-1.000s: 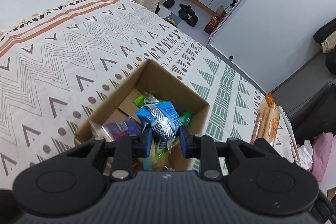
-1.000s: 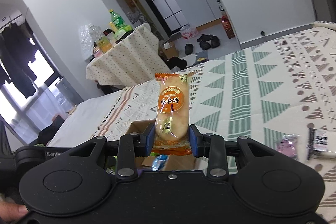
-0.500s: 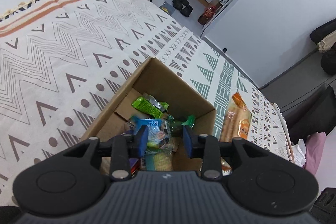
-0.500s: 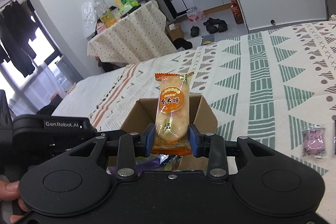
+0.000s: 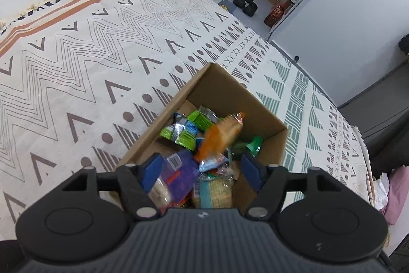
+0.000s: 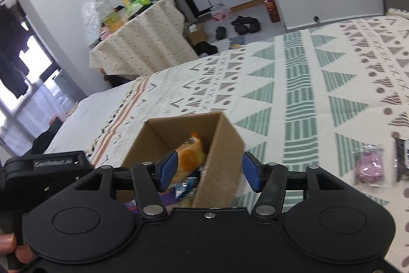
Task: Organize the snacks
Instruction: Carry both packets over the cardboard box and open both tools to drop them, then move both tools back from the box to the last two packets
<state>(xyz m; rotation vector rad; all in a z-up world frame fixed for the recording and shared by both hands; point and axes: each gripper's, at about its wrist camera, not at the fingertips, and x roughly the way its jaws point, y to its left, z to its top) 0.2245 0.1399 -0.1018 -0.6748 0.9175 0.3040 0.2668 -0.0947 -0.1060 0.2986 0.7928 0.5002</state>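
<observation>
1. Over the cardboard box (image 5: 258, 106), in the left wrist view, our left gripper (image 5: 202, 172) stands released, its blue pads spread with nothing pressed between them; its jaws have just been opening. A second ago they pinched a blue snack packet, which now lies among the wrappers in the box.
2. Same view: the orange rice cracker packet (image 5: 219, 133) lies blurred on top of the pile inside the box, its long axis slanting from lower left to upper right, the crimped end pointing toward the box's far right wall. Green packets (image 5: 190, 131) sit just beside it on the left, and a purple packet (image 5: 179, 175) lies nearer the camera. The box rests on the patterned bedspread (image 5: 76, 55).
3. Right wrist view: our right gripper (image 6: 209, 172) is also released, its jaws having just been opening. The orange rice cracker packet (image 6: 190, 157) is inside the box (image 6: 225, 145), tilted, its upper end leaning toward the far corner. Half a second ago it stood upright, clamped between these pads.
4. Off to the right on the bedspread (image 6: 306, 94) lie a pink packet (image 6: 369, 166) and a dark packet (image 6: 402, 160), well apart from the box.
</observation>
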